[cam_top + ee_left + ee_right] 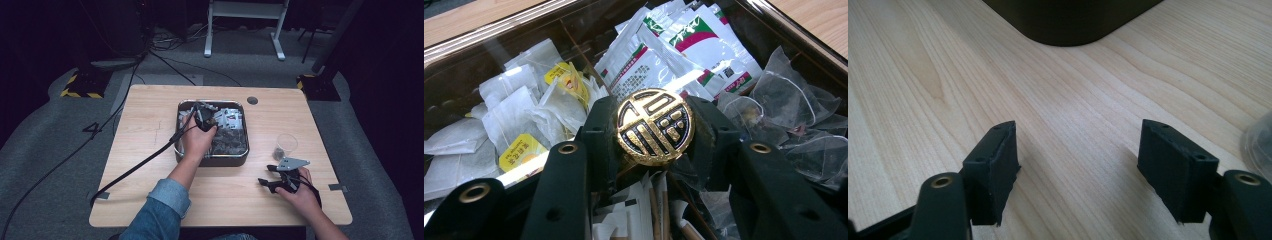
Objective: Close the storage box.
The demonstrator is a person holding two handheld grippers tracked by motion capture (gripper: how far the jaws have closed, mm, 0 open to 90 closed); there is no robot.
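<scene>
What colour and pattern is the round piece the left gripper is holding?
Gold with a black inlaid emblem: the round piece, clamped in the left gripper, shows best in the left gripper view.

The left forearm, in a rolled denim sleeve, reaches from bottom centre up toward mid-frame, where the left gripper (206, 120) points down, its jaws clamped tight. At lower right of the high view the right gripper (268, 175) lies level, jaws spread wide with nothing between them.

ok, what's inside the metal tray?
In the metal tray: white tea bags, red-green printed sachets, clear mesh bags. The left tool grips a gold-black round piece; layers beneath are covered.
</scene>
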